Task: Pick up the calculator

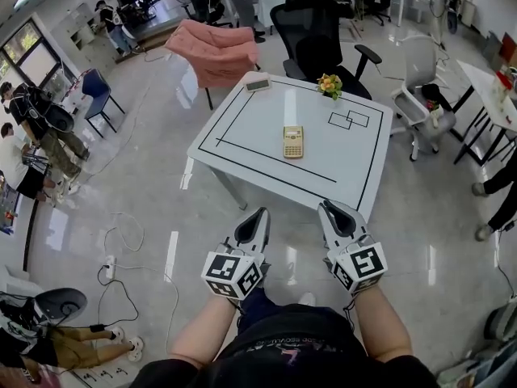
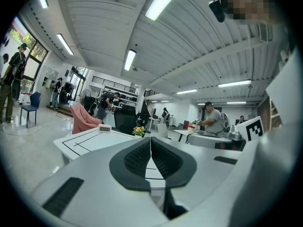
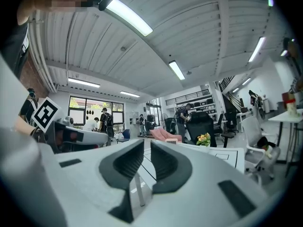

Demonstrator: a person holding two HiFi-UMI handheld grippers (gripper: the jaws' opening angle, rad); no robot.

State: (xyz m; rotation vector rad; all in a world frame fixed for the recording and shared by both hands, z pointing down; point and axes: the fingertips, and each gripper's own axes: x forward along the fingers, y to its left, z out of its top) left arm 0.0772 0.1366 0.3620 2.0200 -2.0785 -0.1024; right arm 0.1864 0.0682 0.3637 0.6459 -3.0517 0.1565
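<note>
A gold-coloured calculator (image 1: 293,141) lies flat near the middle of the white table (image 1: 242,120), inside black tape lines. Both grippers hover in front of the table's near edge, well short of the calculator and level with each other. My left gripper (image 1: 258,215) points at the table; in the left gripper view its jaws (image 2: 150,139) meet with nothing between them. My right gripper (image 1: 329,208) stands beside it; in the right gripper view a narrow empty gap shows between its jaws (image 3: 147,144). The calculator shows in neither gripper view.
A small white timer (image 1: 258,84) and a yellow flower bunch (image 1: 329,84) sit at the table's far edge. A pink-draped chair (image 1: 214,51), a black office chair (image 1: 315,31) and a white chair (image 1: 420,87) stand around it. A power strip with cables (image 1: 109,267) lies on the floor, left.
</note>
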